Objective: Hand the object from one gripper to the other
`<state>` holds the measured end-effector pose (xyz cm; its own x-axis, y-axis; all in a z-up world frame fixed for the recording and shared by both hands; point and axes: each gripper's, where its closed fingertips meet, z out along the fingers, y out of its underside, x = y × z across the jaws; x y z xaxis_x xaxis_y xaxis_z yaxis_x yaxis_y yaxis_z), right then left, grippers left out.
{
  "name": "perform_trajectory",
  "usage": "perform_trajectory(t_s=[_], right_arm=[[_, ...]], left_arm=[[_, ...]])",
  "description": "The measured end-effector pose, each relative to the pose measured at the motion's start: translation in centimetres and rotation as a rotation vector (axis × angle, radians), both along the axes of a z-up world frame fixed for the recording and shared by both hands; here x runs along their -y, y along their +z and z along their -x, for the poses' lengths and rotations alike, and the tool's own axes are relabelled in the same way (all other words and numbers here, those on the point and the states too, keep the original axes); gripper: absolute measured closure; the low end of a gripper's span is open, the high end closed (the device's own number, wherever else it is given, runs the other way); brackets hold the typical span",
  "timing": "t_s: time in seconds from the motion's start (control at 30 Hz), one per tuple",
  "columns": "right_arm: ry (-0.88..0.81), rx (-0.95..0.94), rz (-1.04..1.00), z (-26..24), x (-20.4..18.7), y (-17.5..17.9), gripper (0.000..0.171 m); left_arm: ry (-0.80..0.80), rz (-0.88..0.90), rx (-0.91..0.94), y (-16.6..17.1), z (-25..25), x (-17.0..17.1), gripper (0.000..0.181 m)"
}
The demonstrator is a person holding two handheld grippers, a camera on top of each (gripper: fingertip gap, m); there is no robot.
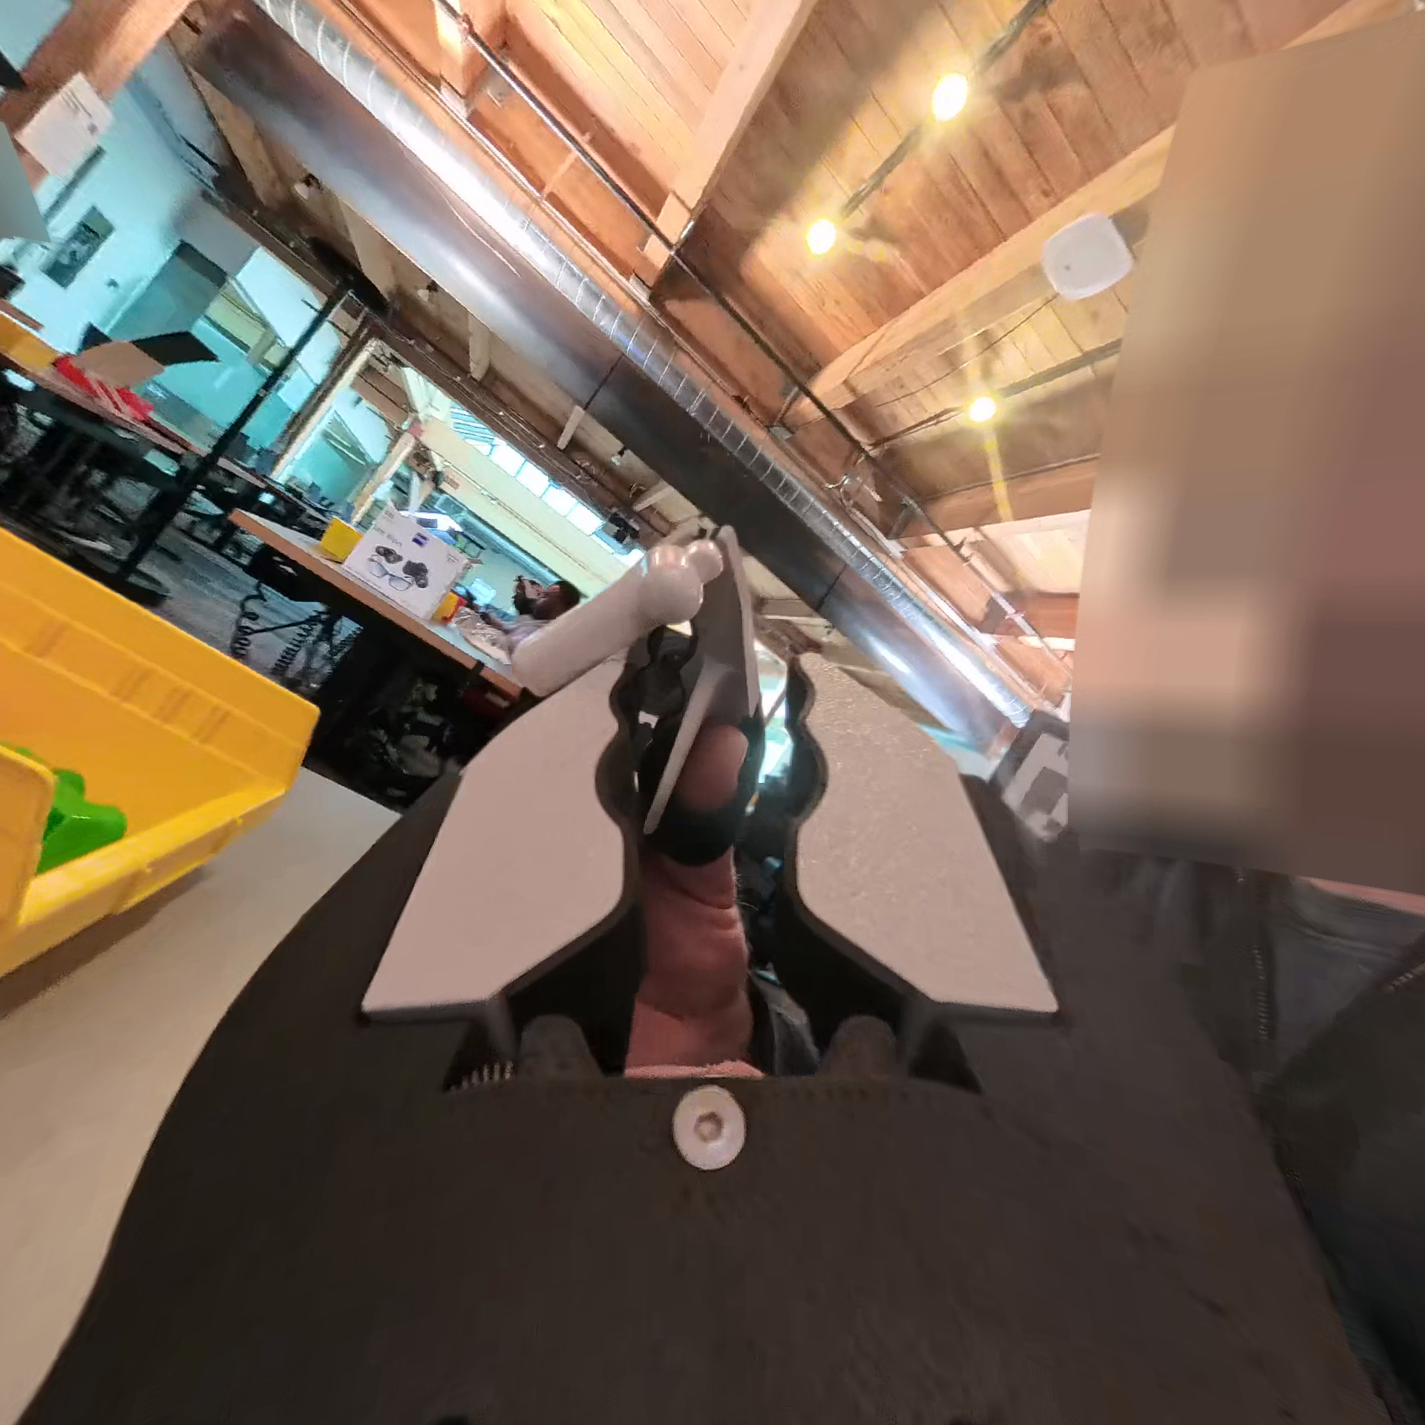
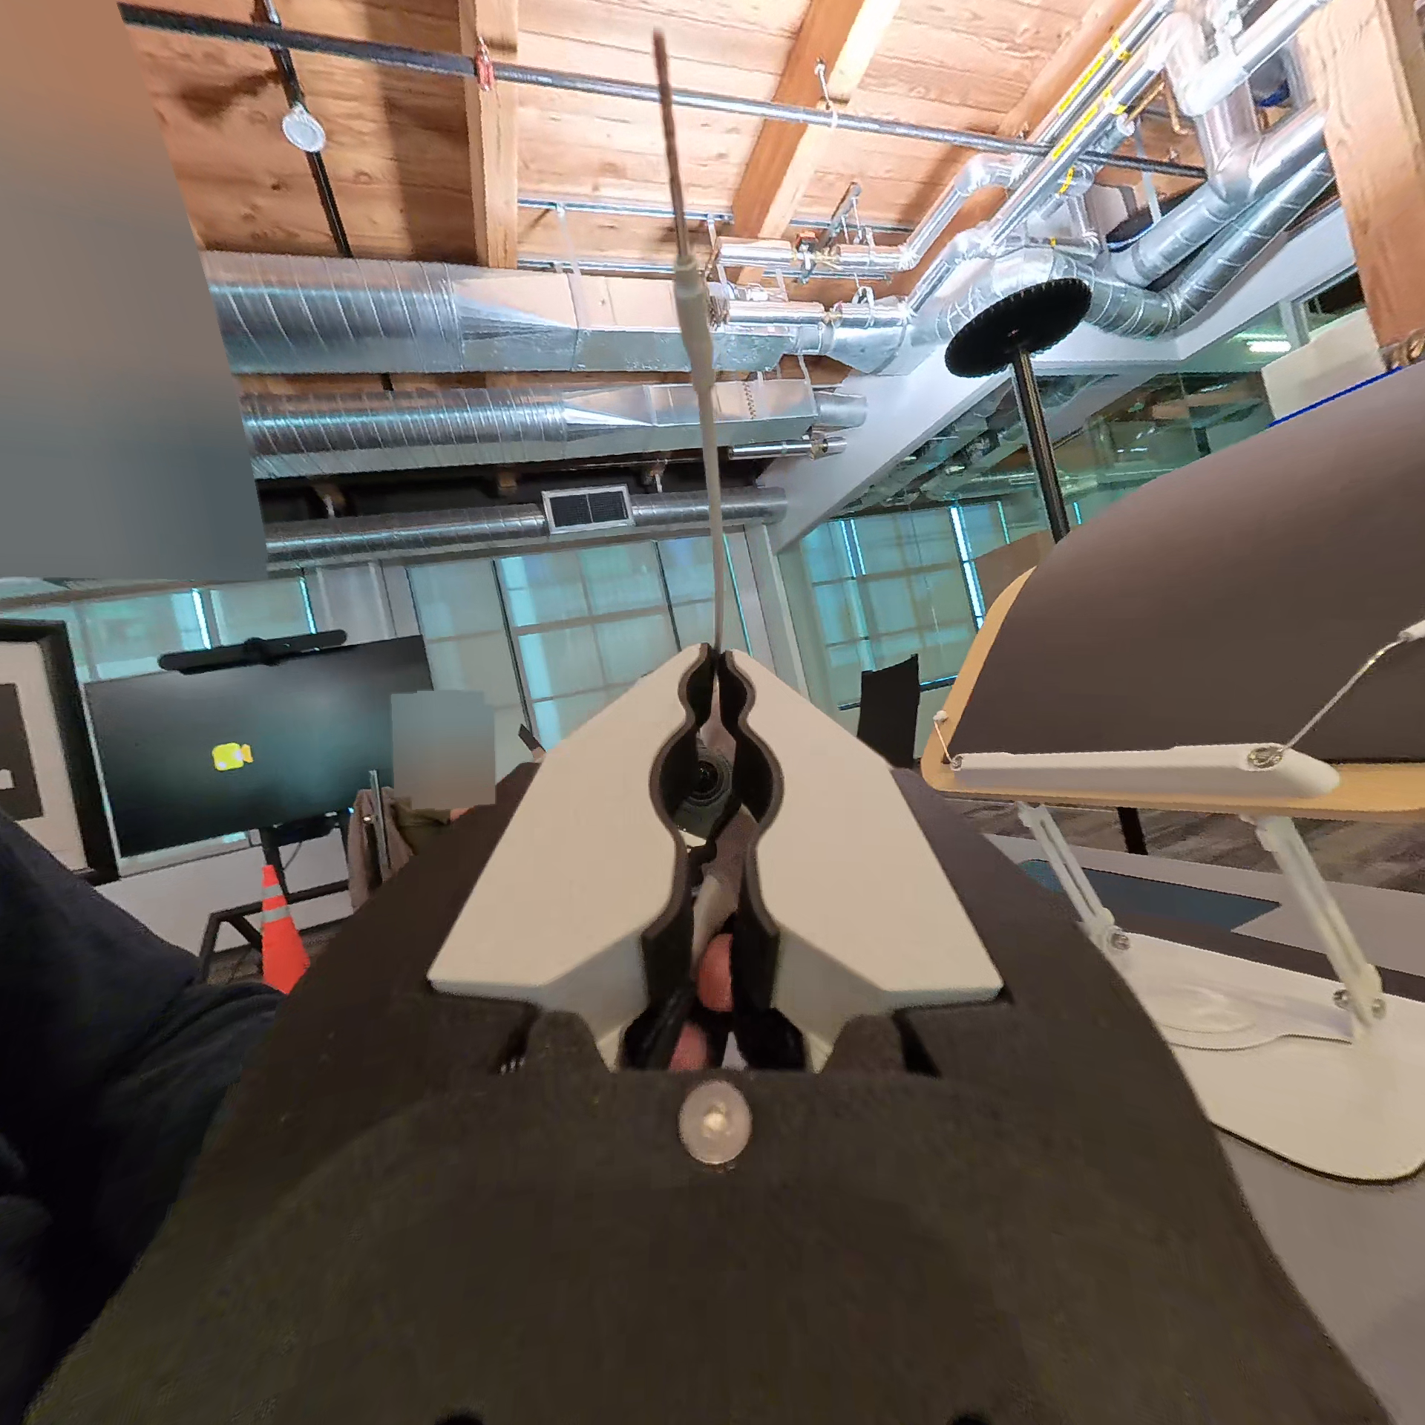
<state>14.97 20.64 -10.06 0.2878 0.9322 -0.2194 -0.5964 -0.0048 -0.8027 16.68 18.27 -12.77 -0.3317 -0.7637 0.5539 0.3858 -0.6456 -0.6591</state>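
Left wrist view: left tongs [image 1: 709, 717] spread, pads well apart. In the gap, a thumb [image 1: 694, 910] with a black strap across it. In front of it, the white-handled utensil [image 1: 609, 617], grey blade slanting down between the pads, handle jutting toward 10 o'clock past the tips; contact with either pad impossible to tell. Yellow bin [image 1: 154, 694] on the bench [image 1: 154, 1041] at 9 o'clock.

Right wrist view: right tongs [image 2: 713, 671] pinched tight on the utensil [image 2: 698, 347], seen edge-on, rising toward 12 o'clock. White stand [image 2: 1272, 1079] at 3 o'clock; dark monitor [image 2: 254, 756] farther off at 9 o'clock.
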Motion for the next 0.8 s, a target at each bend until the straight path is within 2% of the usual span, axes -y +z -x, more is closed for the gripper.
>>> perform_trajectory(t_s=[0.07, 0.17, 0.2, 0.33, 0.53, 0.63, 0.8], right_arm=[[0.017, -0.024, 0.010, -0.1, 0.0, 0.0, 0.171], [0.046, -0.052, 0.021, -0.2, 0.2, 0.2, 0.171], [0.054, -0.056, 0.024, -0.2, 0.3, 0.2, 0.171], [0.084, -0.063, 0.023, 0.1, 0.7, 0.2, 0.171], [0.082, -0.064, 0.025, -0.1, 0.8, 0.1, 0.171], [0.087, -0.064, 0.021, -0.1, 0.8, 0.2, 0.171], [0.102, -0.067, 0.026, 0.1, 1.0, 0.1, 0.171]], left_arm=[[0.029, -0.016, -0.005, -0.1, -0.1, -0.2, 0.147], [0.073, 0.007, 0.000, -0.6, 0.4, -1.2, 0.136], [0.073, 0.022, -0.001, -0.8, 0.4, -1.4, 0.129], [0.031, 0.061, 0.033, -1.0, 0.3, -1.3, 0.121], [-0.041, 0.033, 0.041, -0.4, 0.2, 0.0, 0.124], [-0.002, -0.022, -0.023, -1.2, 0.1, 0.0, 0.128], [0.053, -0.122, -0.067, -0.8, 0.1, 0.2, 0.167]])
